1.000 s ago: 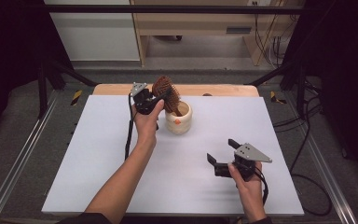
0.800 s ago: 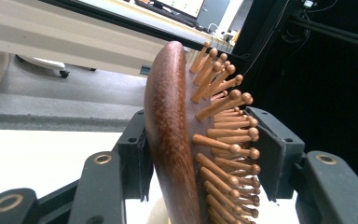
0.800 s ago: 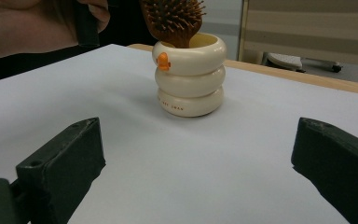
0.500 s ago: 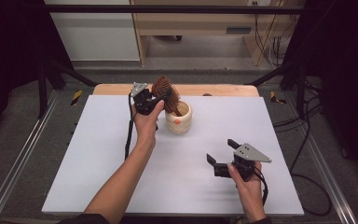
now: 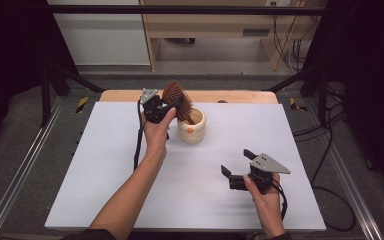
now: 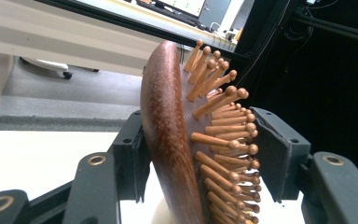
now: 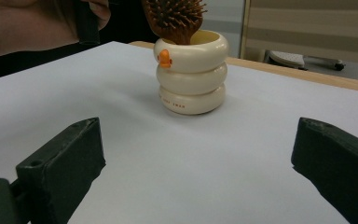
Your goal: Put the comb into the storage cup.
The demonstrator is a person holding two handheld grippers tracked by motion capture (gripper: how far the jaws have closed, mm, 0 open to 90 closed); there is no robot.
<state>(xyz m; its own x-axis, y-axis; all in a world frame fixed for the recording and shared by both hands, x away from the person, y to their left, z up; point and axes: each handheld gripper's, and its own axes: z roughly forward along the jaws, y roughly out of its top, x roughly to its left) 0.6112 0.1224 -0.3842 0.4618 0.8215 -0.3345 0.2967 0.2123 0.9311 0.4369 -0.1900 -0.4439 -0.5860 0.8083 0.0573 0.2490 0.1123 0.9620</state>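
While the wooden hairbrush [image 6: 177,140] stands with its handle down inside the cream ringed cup [image 5: 192,127], its head sits between the jaws of the left tongs [image 5: 166,106], whose jaws have just been easing apart: in the left gripper view the smooth back lies against one pad, while the other pad stands just off the bristle tips, so the grip looks loosened rather than pinching. The brush's long axis runs steeply up out of the cup, leaning toward the left tongs, with the head above the rim and the handle end hidden in the cup. The right tongs [image 5: 236,168] rest low on the white counter [image 5: 105,190], jaws spread wide and holding nothing, with the cup well ahead of them. Since the left hand [image 5: 156,136] is far nearer, any release or lift of the brush falls to it.
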